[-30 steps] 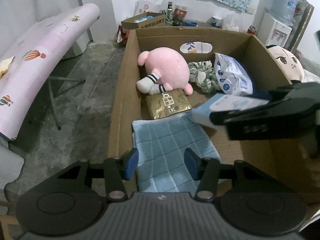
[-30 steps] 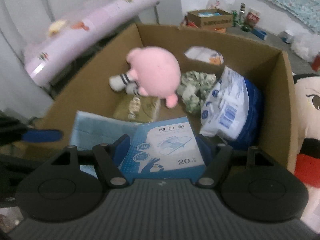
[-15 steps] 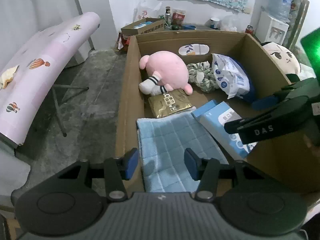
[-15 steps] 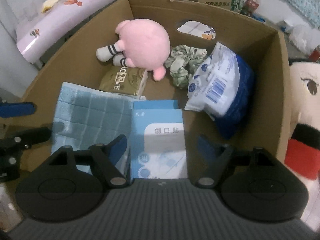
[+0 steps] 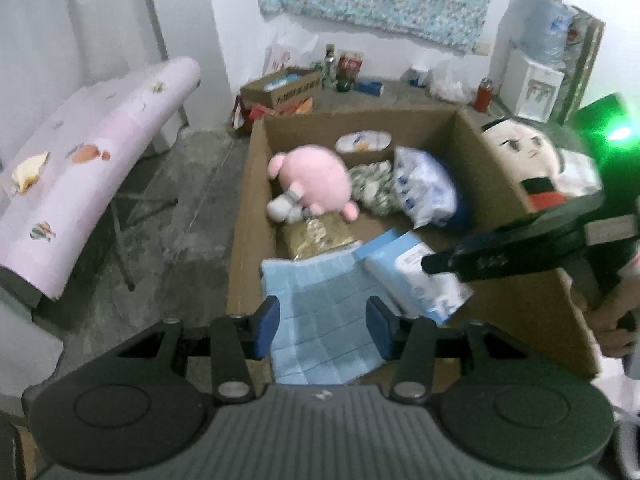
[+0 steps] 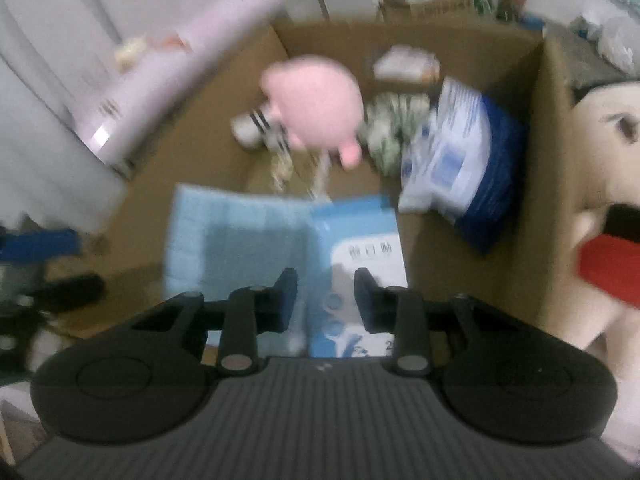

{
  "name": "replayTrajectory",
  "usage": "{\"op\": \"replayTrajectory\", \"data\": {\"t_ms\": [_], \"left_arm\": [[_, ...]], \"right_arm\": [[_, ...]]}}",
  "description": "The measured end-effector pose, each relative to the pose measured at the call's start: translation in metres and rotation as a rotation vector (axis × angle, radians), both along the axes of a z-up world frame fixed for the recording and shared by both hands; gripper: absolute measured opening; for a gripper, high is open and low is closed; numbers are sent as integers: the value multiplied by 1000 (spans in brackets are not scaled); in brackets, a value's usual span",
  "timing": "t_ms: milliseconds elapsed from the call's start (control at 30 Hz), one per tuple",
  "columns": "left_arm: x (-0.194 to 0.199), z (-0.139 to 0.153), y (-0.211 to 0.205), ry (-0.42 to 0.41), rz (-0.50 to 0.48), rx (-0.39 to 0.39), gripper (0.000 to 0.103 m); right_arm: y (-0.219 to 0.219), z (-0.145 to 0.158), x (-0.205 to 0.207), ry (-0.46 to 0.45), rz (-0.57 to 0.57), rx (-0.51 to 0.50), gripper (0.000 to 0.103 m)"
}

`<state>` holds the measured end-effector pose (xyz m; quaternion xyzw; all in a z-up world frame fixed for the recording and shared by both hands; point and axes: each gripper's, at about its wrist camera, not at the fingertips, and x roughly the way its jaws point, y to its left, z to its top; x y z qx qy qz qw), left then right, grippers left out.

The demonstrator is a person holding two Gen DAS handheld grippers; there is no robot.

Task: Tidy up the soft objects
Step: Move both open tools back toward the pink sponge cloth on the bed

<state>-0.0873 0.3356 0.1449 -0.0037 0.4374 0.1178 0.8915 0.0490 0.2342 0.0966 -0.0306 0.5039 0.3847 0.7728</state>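
At the near end of the open brown cardboard box, the flat light-blue and white packet of plasters is seen lying flat on the floor of the box, its left edge just beside the folded pale-blue checked cloth. One second earlier this packet was held up between the right gripper's jaws; it is now released and rests inside the box.

The right gripper is positioned above the packet at 6 o'clock of the box. Its jaws have just been closing and now stand narrowly apart; nothing is pinched between them. The left gripper is held over the cloth with its jaws partly spread and empty.

At 12 o'clock of the packet lie the round pink plush toy, the gold foil pack and the green patterned fabric scrunchie; at 2 o'clock lies the blue and white plastic bag.

Outside the box wall, at 3 o'clock, the cream plush doll with a red collar is not yet stowed. It is judged to be the next item to be collected.
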Motion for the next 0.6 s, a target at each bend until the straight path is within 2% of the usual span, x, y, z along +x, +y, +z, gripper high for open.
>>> {"op": "replayTrajectory", "data": {"t_ms": [167,267,367,467,533,600], "left_arm": [[-16,32,-40,-87,-75,17,50],[-24,44,-67,-131,-132,12,51],[-25,50,-101,-160,-189,8,51],[-18,49,-139,-171,-272,-6,55],[-9,43,-170,-161,-337,-22,58],[3,34,-199,-158,-392,-45,59]], "right_arm": [[-77,67,-26,-177,-24,160,45],[-149,87,-44,-273,-72,212,48],[-224,83,-62,-346,-125,193,48],[-301,64,-80,-403,-215,131,48],[-347,46,-84,-389,-316,82,48],[-387,27,-77,-344,-437,79,48]]}}
